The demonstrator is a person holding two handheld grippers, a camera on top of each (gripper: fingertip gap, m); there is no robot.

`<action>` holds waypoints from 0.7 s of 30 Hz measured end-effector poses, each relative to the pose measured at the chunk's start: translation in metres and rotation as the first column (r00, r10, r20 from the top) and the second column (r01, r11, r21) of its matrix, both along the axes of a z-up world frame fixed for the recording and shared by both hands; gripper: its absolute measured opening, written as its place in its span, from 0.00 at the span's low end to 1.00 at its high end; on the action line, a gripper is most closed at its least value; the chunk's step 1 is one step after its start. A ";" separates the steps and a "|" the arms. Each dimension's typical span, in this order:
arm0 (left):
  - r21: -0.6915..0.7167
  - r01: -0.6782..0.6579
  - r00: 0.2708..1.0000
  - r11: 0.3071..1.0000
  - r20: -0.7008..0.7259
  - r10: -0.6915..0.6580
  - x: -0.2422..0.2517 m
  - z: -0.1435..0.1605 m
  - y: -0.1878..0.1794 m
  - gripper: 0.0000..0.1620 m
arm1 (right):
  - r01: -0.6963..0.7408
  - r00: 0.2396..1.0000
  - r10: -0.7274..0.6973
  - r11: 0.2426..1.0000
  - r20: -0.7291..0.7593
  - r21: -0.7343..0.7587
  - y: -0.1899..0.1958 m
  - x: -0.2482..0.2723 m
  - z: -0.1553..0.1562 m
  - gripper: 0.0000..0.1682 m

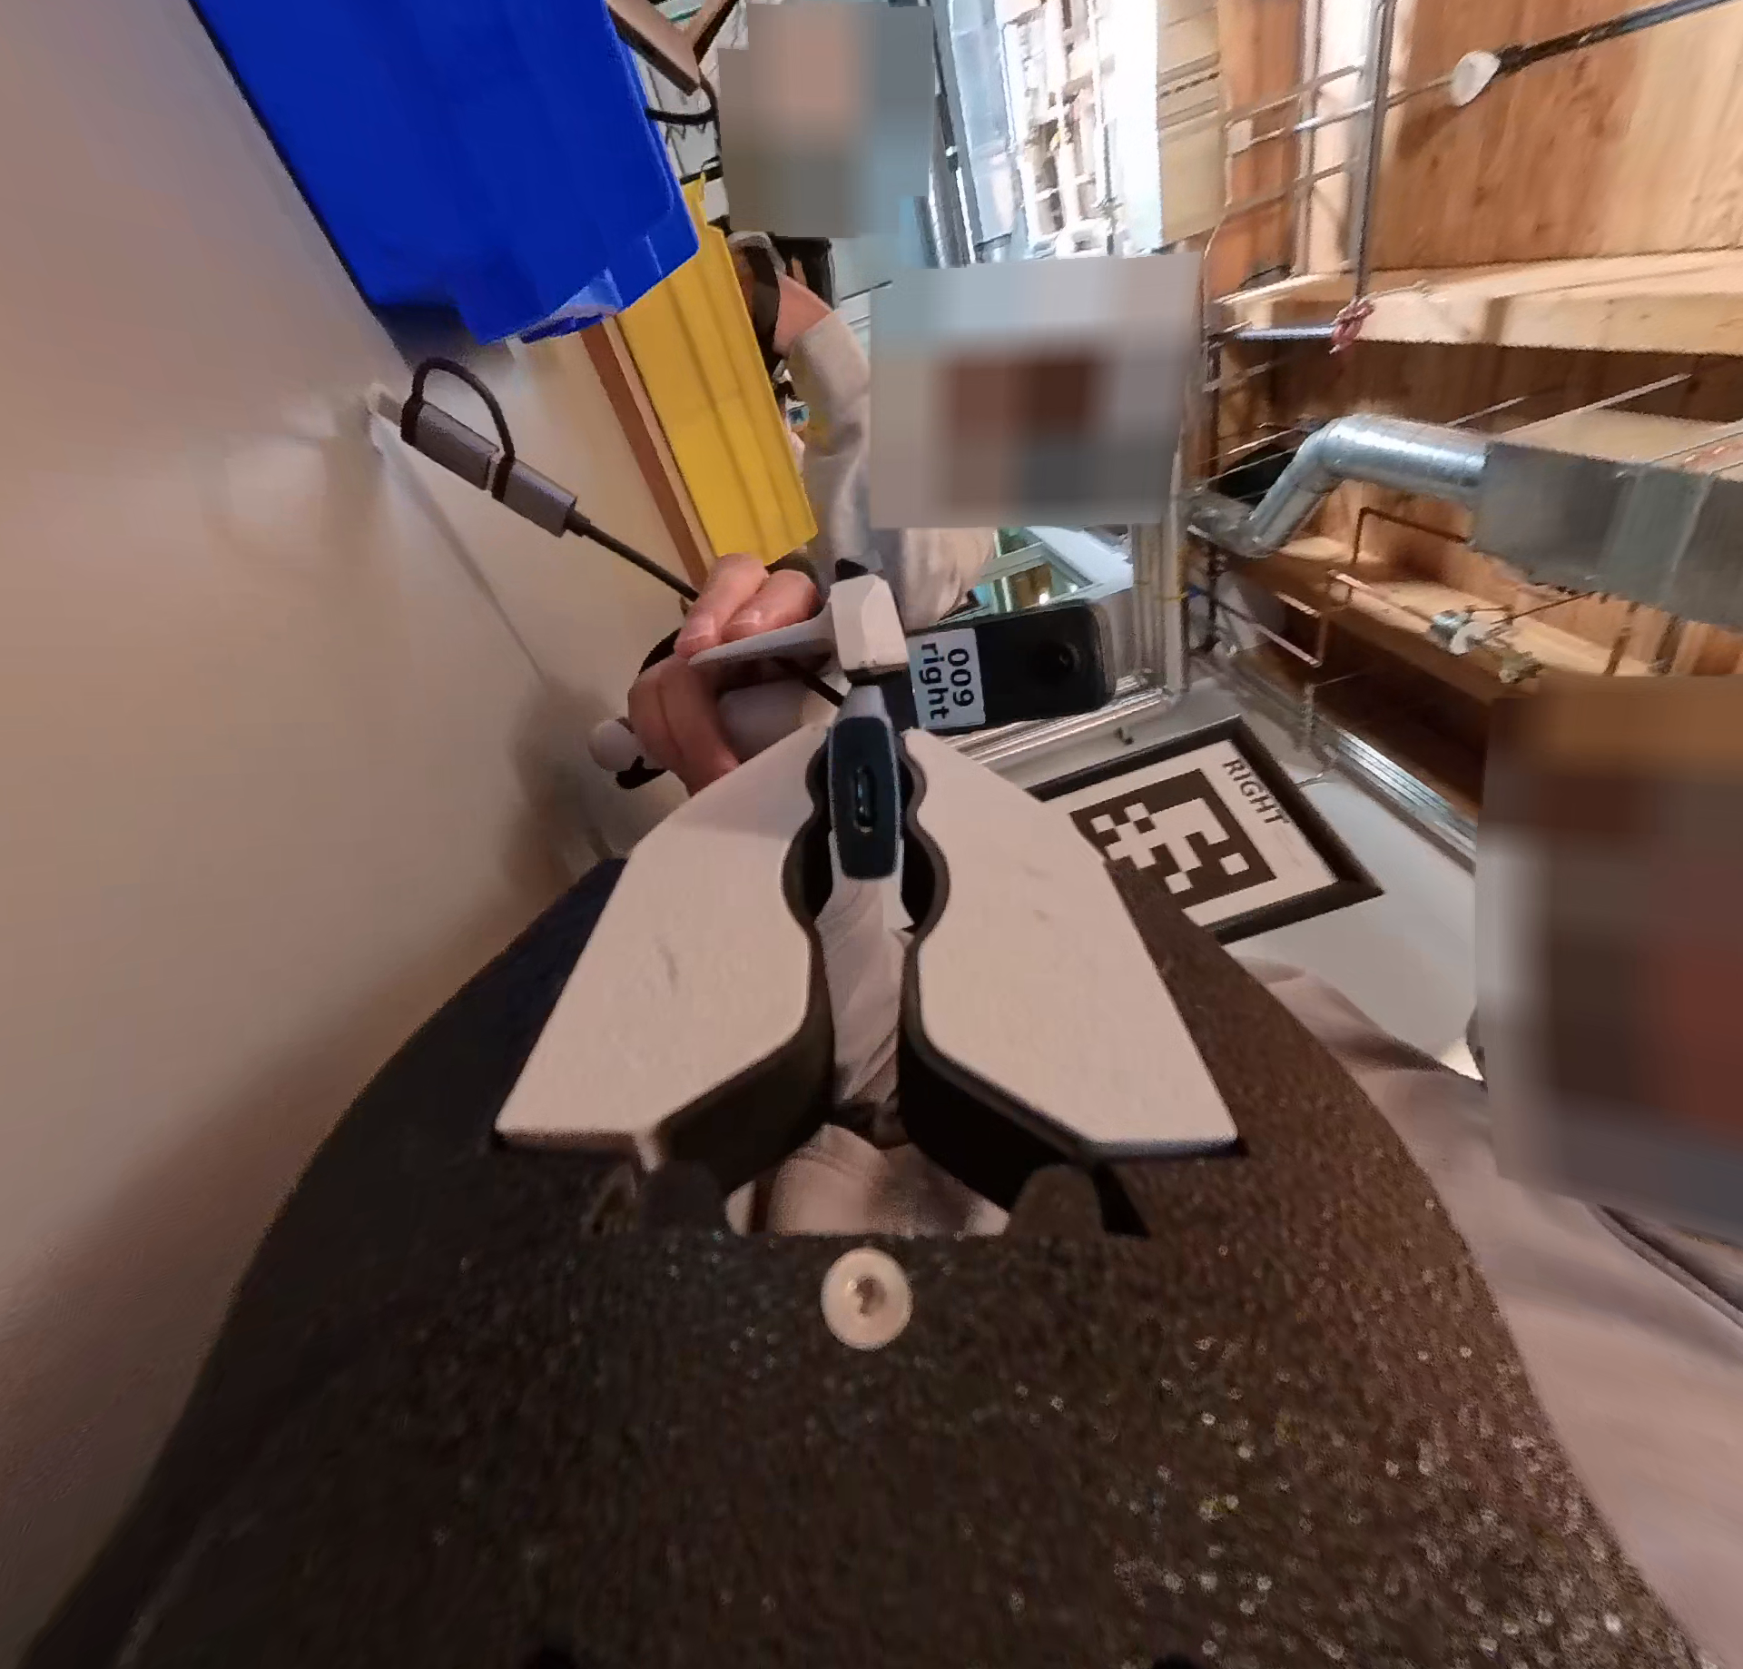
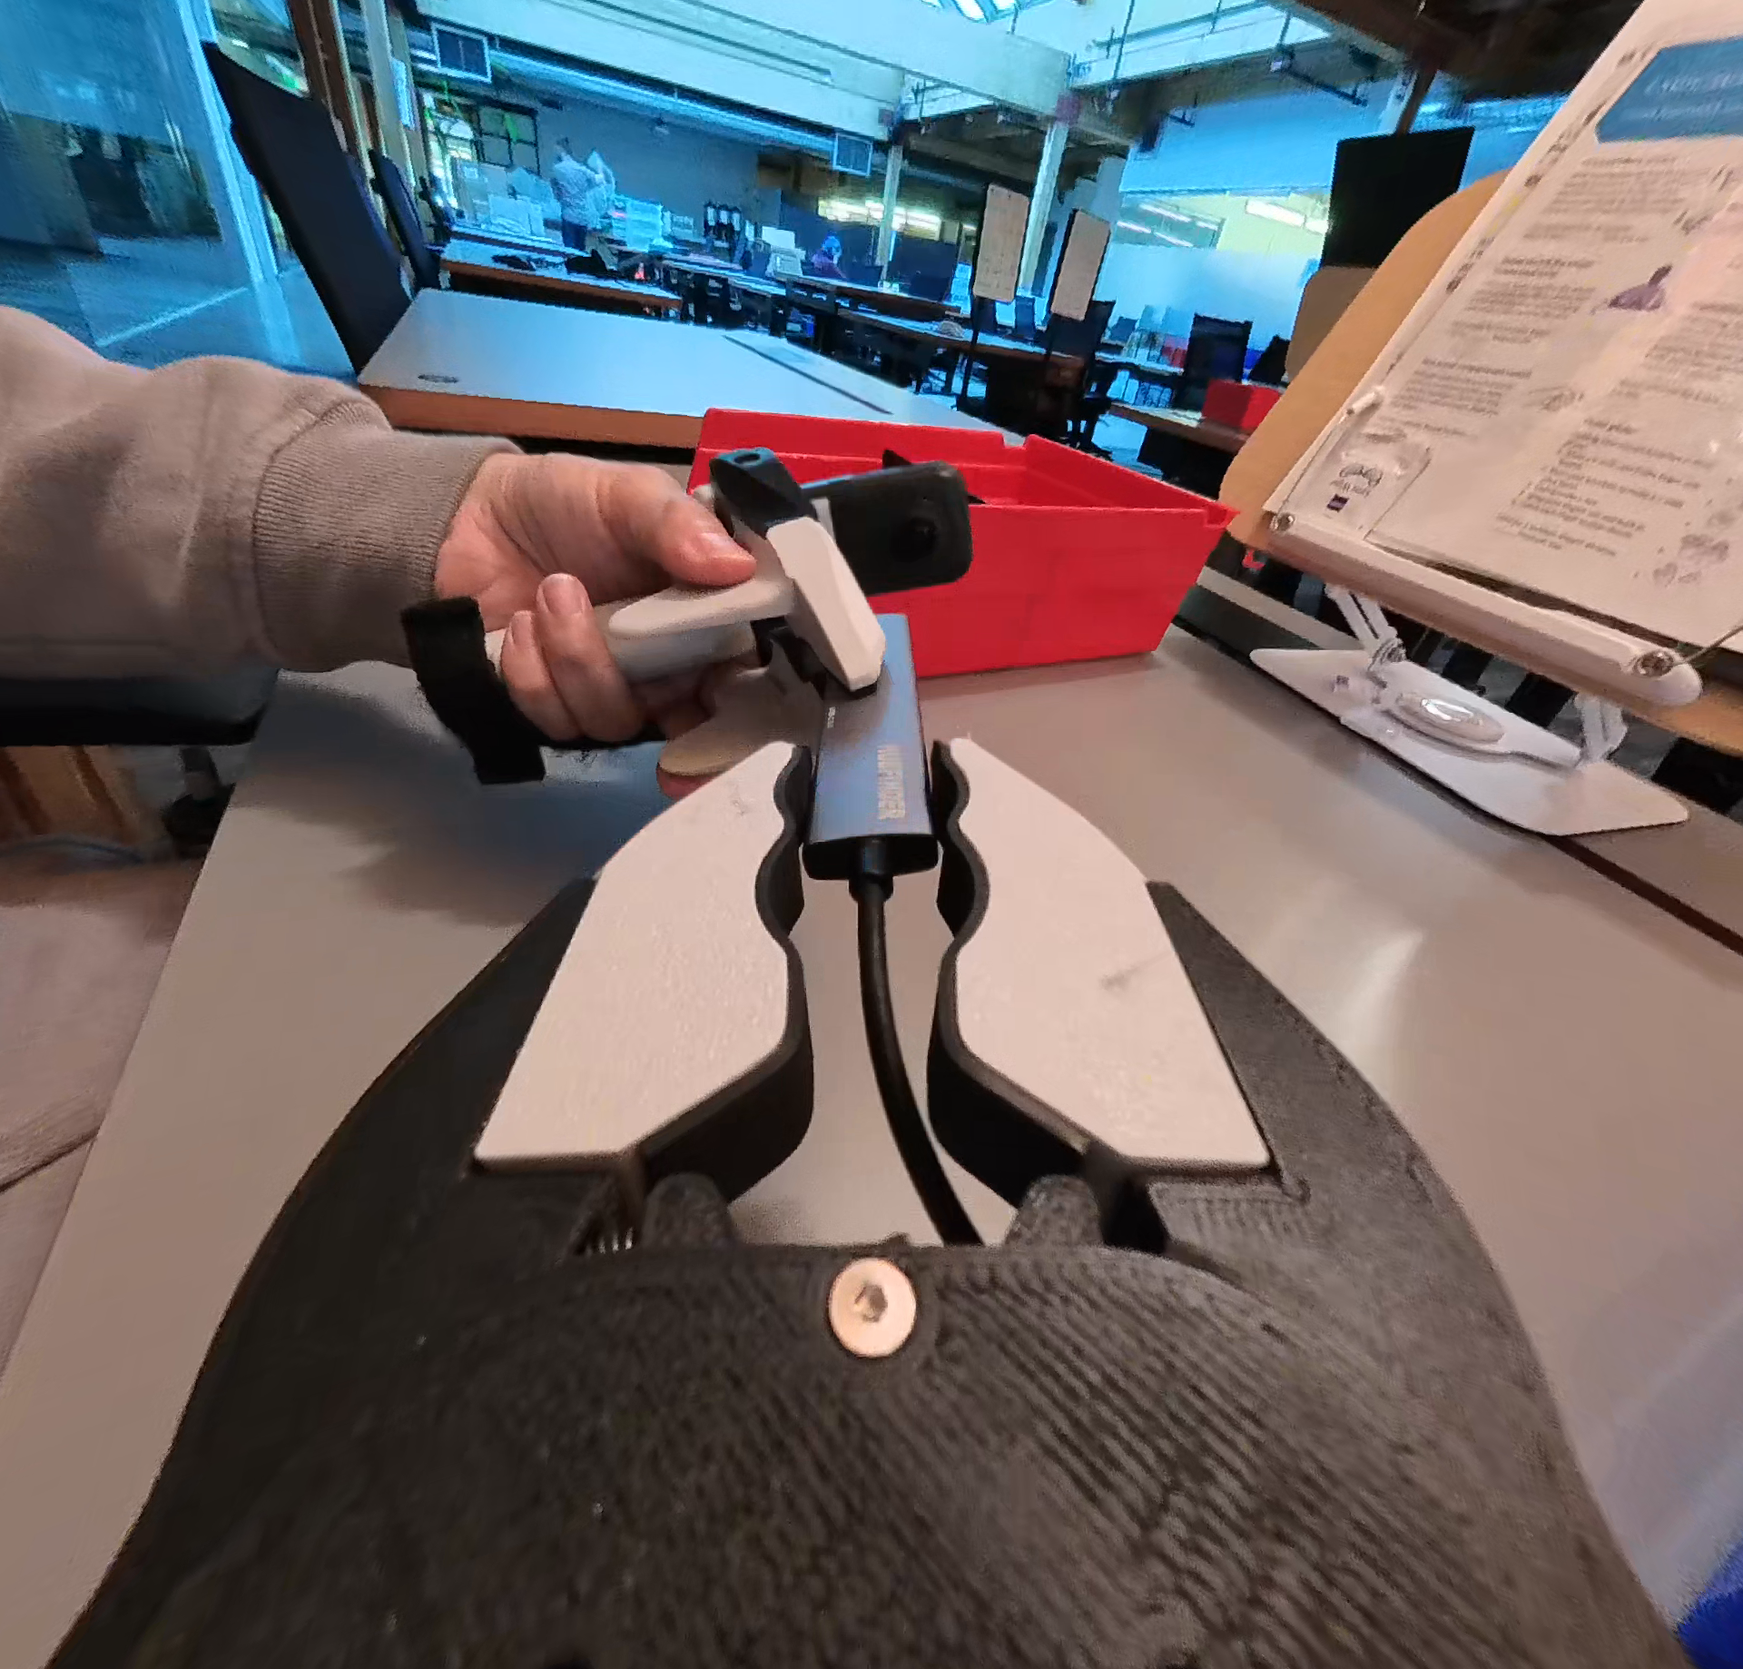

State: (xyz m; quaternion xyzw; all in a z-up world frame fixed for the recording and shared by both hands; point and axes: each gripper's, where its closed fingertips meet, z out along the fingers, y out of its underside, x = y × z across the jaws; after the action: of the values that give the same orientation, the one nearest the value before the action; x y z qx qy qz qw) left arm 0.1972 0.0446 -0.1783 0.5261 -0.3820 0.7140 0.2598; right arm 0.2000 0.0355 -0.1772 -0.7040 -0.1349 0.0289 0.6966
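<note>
A slim dark grey adapter (image 2: pixel 872 779) with a black cable (image 2: pixel 887 1039) is held above the pale table (image 2: pixel 1368 1010). My right gripper (image 2: pixel 868 760) is shut on its cable end. My left gripper (image 1: pixel 863 756) is shut on its other end (image 1: pixel 860 808), whose small port faces that camera. The two grippers face each other, tips almost meeting. In the right wrist view the left gripper (image 2: pixel 835 628) is held by a hand (image 2: pixel 575 548). In the left wrist view the right gripper (image 1: pixel 854 661) is also hand-held. A grey plug (image 1: pixel 490 459) on a black cable lies on the table.
A red bin (image 2: pixel 1056 539) stands behind the grippers. A tilted document stand (image 2: pixel 1509 378) on a white base is at the right. A blue bin (image 1: pixel 424 114) and a yellow bin (image 1: pixel 717 397) sit farther along the table. A black-and-white marker sheet (image 1: pixel 1207 831) lies nearby. Less than 4 cm separates the two grippers' tips.
</note>
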 end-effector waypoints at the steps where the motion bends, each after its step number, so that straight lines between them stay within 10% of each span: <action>1: 0.018 0.003 1.000 1.000 0.002 -0.003 0.000 0.000 0.000 0.06 | -0.001 1.000 0.001 1.000 -0.016 -0.001 0.000 0.000 0.000 0.15; 15: 0.211 -0.158 0.987 0.965 0.047 0.151 0.012 -0.005 0.023 0.13 | 0.092 0.994 -0.096 0.993 -0.053 -0.076 0.010 0.010 -0.013 0.15; 21: 0.572 -0.393 0.903 0.720 0.388 0.184 -0.010 0.039 0.063 0.15 | 0.193 0.962 -0.189 0.981 -0.197 0.002 0.000 0.040 0.000 0.15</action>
State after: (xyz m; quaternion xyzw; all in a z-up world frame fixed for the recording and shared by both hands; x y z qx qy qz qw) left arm 0.1869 0.1075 -0.1390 0.5199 -0.5484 0.6453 -0.1121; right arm 0.2400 0.0351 -0.1775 -0.7000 0.0024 0.0293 0.7135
